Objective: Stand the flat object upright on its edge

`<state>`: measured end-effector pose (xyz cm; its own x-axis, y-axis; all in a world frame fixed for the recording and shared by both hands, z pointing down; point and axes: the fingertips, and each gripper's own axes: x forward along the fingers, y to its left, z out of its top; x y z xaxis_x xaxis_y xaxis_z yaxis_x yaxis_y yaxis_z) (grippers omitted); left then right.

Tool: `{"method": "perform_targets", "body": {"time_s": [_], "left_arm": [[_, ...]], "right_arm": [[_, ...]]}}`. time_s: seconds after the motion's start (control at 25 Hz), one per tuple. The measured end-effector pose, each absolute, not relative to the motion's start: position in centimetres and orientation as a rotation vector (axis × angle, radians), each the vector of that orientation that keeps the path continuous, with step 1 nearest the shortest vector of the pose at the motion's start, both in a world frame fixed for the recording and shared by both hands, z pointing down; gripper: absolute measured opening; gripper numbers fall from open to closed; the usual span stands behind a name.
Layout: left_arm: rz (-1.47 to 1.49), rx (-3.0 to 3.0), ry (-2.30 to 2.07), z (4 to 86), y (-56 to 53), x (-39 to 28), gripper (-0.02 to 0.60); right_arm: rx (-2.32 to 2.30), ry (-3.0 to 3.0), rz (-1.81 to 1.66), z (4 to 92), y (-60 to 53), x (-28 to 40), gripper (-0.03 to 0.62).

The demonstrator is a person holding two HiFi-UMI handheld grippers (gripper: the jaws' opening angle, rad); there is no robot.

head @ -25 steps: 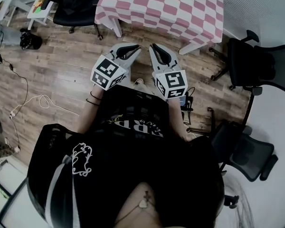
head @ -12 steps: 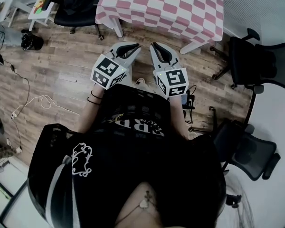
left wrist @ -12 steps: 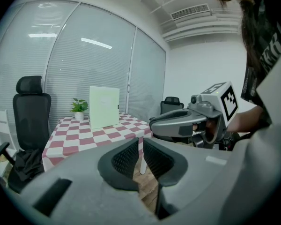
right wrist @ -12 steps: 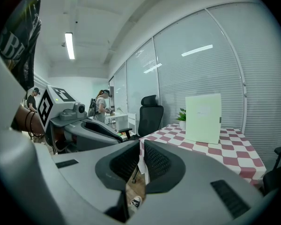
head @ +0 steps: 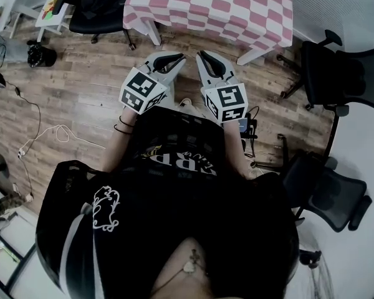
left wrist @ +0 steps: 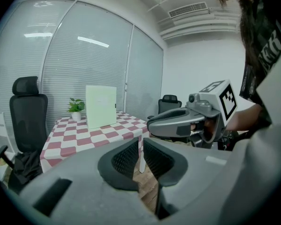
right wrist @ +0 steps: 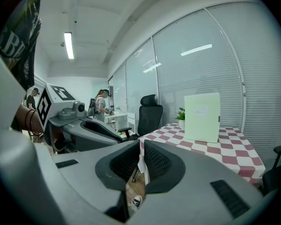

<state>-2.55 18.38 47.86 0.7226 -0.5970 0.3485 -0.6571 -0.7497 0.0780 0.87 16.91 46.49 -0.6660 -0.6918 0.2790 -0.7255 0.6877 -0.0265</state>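
Left gripper and right gripper: jaws together, nothing between them (held side by side, short of the table). Pale flat board stands upright on the table beside a potted plant.

1. The head camera sat on the person's head and looked steeply down. The person's black shirt filled the near part, and the wooden floor and the checked table lay farther.
2. The left gripper view's camera rode on the left gripper, close behind its jaws. It faced about level toward the far table, which showed in its left half.
3. The right gripper view's camera rode in the same way on the right gripper, and the table showed in its right half.
4. Each gripper view caught the other gripper just beside it.
5. All three views shared the checked table. Both gripper views also shared the pale board and the small plant on it.
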Motion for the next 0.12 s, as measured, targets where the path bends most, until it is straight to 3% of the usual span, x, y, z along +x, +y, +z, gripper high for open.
{"method": "perform_targets", "body": {"time_s": [0.12], "left_arm": [[0.457, 2.737, -1.024, 47.52, 17.85, -2.97, 0.044]], "right_arm": [[1.127, -2.663, 0.183, 46.23, 16.4, 0.49, 0.034]]}}
